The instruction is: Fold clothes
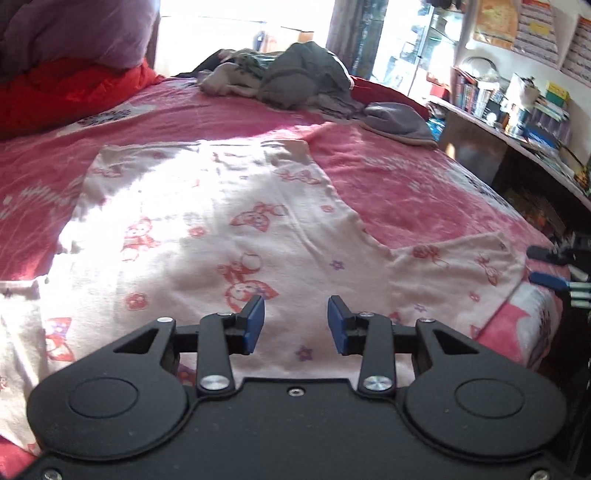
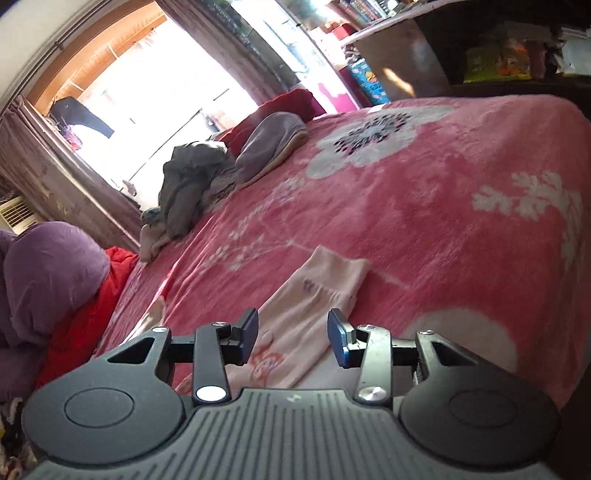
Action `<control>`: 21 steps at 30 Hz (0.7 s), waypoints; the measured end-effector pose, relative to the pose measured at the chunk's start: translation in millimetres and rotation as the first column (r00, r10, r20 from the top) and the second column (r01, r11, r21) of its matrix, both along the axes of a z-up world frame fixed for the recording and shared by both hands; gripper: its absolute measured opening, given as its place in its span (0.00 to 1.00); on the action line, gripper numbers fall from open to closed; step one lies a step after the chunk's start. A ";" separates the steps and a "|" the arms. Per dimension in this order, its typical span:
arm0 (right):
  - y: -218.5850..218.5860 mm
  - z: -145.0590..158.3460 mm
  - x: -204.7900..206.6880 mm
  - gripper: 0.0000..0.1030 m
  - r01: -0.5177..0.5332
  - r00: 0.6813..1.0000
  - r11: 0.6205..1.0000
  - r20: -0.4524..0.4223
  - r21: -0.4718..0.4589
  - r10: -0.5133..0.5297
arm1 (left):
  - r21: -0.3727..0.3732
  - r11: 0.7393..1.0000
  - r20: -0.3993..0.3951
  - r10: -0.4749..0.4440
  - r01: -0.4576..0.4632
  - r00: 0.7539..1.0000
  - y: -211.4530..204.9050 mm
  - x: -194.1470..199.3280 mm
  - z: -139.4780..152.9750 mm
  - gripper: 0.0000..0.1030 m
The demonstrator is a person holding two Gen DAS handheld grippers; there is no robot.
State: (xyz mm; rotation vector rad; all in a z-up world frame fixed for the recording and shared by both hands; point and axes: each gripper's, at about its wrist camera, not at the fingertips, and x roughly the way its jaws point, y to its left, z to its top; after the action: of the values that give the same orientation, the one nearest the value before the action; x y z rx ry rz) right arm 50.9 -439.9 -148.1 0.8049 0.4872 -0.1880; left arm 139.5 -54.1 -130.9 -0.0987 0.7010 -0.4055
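No legible writing (cartoon print only) on white garment (image 1: 207,221); left gripper (image 1: 296,325), right gripper (image 2: 293,338) part-open, empty.

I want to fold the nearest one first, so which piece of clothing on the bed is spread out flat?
The white top with red cartoon prints, lying flat under the left gripper. The grey clothes are heaped at the far end.

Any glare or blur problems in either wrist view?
Left wrist: sunlight washes out the printed garment on its left part, window blown out, slight motion blur. Right wrist: window overexposed, frame tilted, pink bedspread soft, fisheye bending at the edges.
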 end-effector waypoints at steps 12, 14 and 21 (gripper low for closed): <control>22.1 -9.9 -0.5 0.47 -0.099 0.993 0.990 -0.049 0.105 0.105 | -0.044 0.997 -0.017 0.065 -0.066 0.998 16.4 5.0 -0.1 0.37; 33.8 -9.9 -1.2 0.47 -0.149 0.986 0.981 -0.053 0.124 0.157 | -0.037 0.997 -0.016 0.070 -0.071 0.997 15.5 5.5 -0.1 0.37; 92.3 -0.8 0.4 0.47 -0.367 0.926 0.917 -0.037 0.156 0.377 | -0.031 0.997 -0.002 0.066 -0.066 0.998 13.3 3.5 1.4 0.37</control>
State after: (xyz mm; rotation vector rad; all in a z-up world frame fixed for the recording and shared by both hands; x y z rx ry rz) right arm 51.3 -347.6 -148.9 0.8350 0.7138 0.1781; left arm 143.1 -40.8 -129.5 -0.1512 0.6901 -0.3529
